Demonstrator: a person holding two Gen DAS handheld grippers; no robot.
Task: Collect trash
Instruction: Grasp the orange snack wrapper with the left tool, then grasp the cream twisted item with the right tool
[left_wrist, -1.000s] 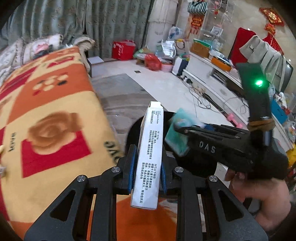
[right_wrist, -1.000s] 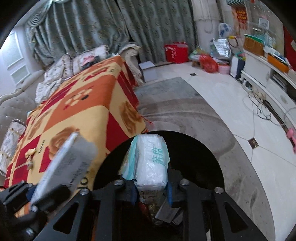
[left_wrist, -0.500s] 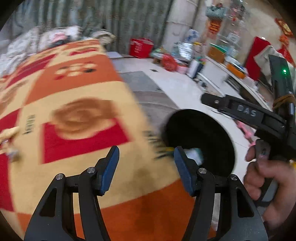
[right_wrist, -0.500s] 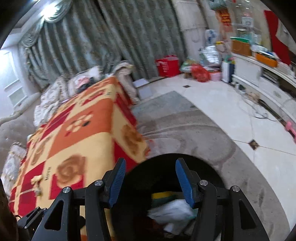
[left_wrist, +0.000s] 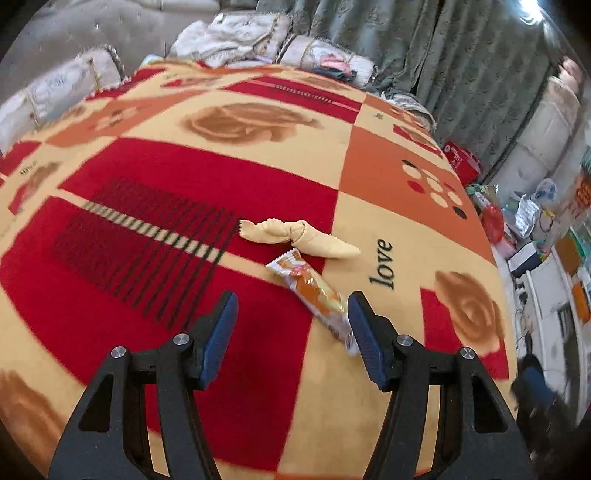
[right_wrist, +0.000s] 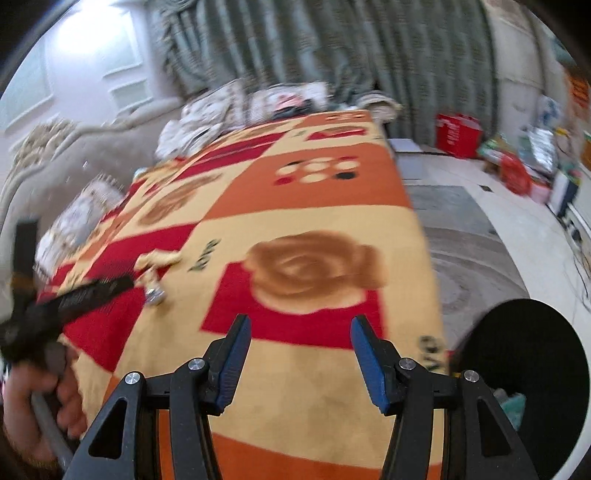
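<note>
My L gripper (left_wrist: 291, 325) jaws apart, empty, over patterned blanket (left_wrist: 184, 177), orange snack wrapper (left_wrist: 314, 291) just ahead by R pad, beige wrapper (left_wrist: 299, 238) beyond, R gripper (right_wrist: 299, 354) spread, empty, black bin (right_wrist: 532, 354) at right.

Left gripper (left_wrist: 291, 332): jaws parted with nothing between the blue pads; angled downward over the blanket.
Left fingers (left_wrist: 218, 336): black arms with blue pads, spread evenly to either side.
Left hand (right_wrist: 40, 417): seen from the right wrist view at the lower left, blurred, wrapped round the black handle.
Right gripper (right_wrist: 301, 360): jaws parted and empty, tilted downward.
Right fingers (right_wrist: 232, 363): blue pads facing each other across a clear gap.
Right hand: out of view.
</note>
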